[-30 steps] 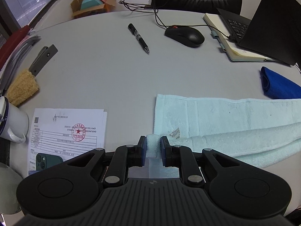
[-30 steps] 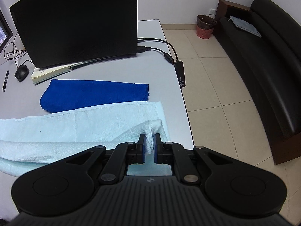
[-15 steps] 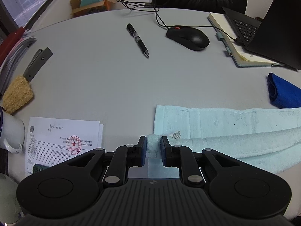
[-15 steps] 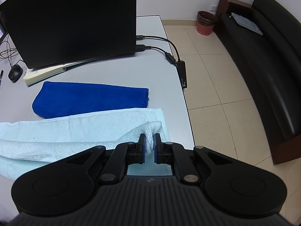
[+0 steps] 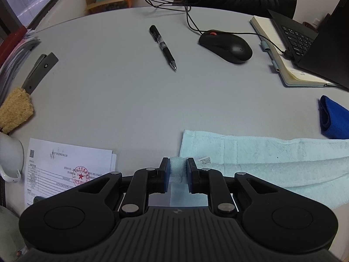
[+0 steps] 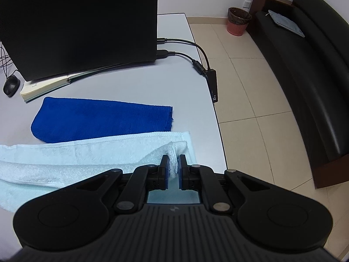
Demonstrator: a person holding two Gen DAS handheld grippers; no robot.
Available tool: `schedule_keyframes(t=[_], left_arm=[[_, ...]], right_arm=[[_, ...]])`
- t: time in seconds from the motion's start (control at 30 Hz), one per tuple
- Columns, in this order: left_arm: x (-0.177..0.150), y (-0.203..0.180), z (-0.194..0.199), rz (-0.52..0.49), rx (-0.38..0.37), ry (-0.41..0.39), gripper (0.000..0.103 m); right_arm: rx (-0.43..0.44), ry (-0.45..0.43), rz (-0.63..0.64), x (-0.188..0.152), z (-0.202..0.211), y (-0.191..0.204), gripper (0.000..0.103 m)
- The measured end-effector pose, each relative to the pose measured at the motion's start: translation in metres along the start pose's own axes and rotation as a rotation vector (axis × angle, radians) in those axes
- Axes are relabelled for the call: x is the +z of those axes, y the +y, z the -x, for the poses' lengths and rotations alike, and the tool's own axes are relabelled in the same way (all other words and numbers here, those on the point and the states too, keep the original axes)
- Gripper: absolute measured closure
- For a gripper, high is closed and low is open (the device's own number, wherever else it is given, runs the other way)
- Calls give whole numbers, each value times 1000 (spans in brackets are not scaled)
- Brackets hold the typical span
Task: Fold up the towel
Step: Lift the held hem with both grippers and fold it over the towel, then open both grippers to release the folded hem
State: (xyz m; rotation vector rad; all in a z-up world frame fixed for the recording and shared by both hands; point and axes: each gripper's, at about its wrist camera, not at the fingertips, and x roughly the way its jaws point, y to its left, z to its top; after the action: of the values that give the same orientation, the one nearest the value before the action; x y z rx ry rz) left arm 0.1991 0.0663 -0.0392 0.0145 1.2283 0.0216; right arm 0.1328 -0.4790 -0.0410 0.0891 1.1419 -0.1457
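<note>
The light blue towel lies on the grey table, stretched out long between the two grippers. Its near long edge is lifted and pulled over the flat part, so a soft roll of cloth runs from one gripper to the other.

The left gripper has its two blue pads pressed on one corner of the towel. A small bunch of cloth sticks up between them. The jaws are almost closed, with only the cloth keeping them apart. A little white tag on the towel sits just to the right of this gripper.

The right gripper pinches the other end of the towel the same way. Its jaws are even closer together, with a thin fold of cloth squeezed between the pads.

Just past the towel, ahead of the right gripper, lies a dark blue cloth, folded flat. It may touch the far edge of the towel, but that is hard to tell. Further ahead stands a black laptop on an open notebook.

Ahead of the left gripper are a black pen and a black mouse, both well apart from the towel. To its left lies a printed paper with a red stamp, near the gripper. Further left are a white mug and a yellow brush.
</note>
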Motion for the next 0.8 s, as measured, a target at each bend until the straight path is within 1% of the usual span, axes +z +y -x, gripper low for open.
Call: schedule_keyframes(t=[0.33, 0.43, 0.67, 0.77, 0.8], left_arm=[[6, 2, -23, 7, 11, 27, 83], [9, 4, -28, 19, 10, 37, 82], [15, 10, -33, 52, 11, 22, 82], [17, 10, -32, 49, 25, 5, 82], [18, 10, -32, 47, 28, -1, 82]], right_arm=[[-11, 49, -9, 7, -20, 3, 94], [-10, 60, -13, 8, -25, 3, 93], [-16, 55, -13, 11, -30, 5, 92], [-31, 36, -10, 12, -29, 7, 87], [-38, 29, -9, 13, -28, 7, 81]])
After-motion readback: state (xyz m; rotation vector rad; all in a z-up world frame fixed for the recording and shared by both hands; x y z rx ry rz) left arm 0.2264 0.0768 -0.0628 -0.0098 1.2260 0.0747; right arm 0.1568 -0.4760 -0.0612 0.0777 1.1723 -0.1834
